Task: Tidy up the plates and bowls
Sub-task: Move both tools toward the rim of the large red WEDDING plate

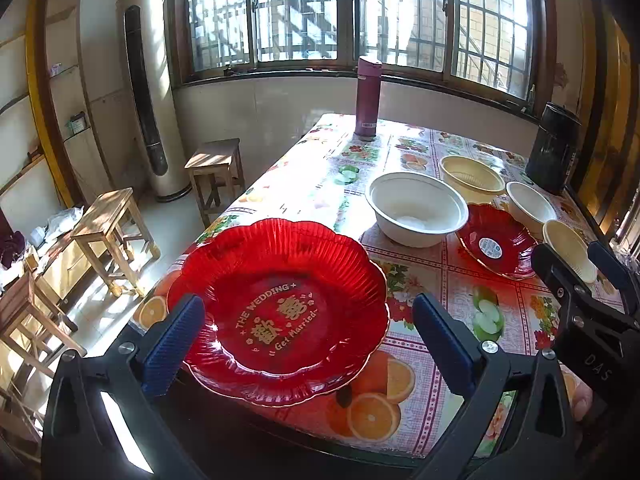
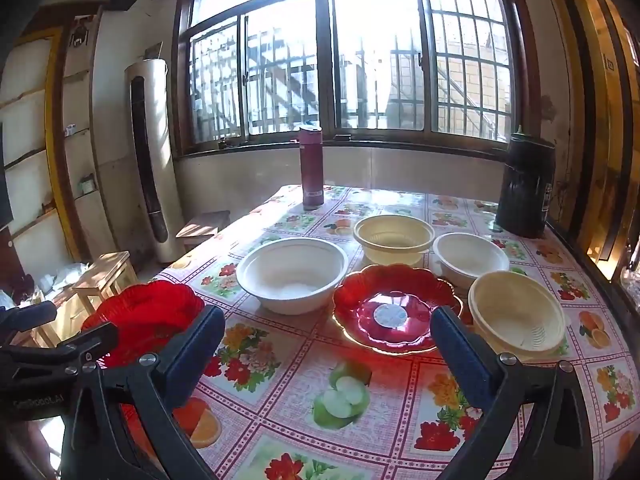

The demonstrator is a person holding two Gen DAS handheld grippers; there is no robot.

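A large red wedding plate (image 1: 280,308) lies at the table's near left corner; my left gripper (image 1: 308,312) is open, its blue fingers on either side of the plate's near part, not touching it. The plate also shows in the right wrist view (image 2: 148,312). A small red plate (image 2: 394,306) with a round sticker lies mid-table. My right gripper (image 2: 328,332) is open and empty just before it. Around it stand a large white bowl (image 2: 292,272), a small white bowl (image 2: 470,258) and two cream bowls, one behind (image 2: 394,236) and one at the right (image 2: 516,314).
A maroon flask (image 2: 312,168) stands at the table's far edge and a black canister (image 2: 526,184) at the far right. The table has a fruit-print cloth (image 2: 320,380). Wooden stools (image 1: 108,232) stand on the floor at the left, near a tall air conditioner (image 1: 148,92).
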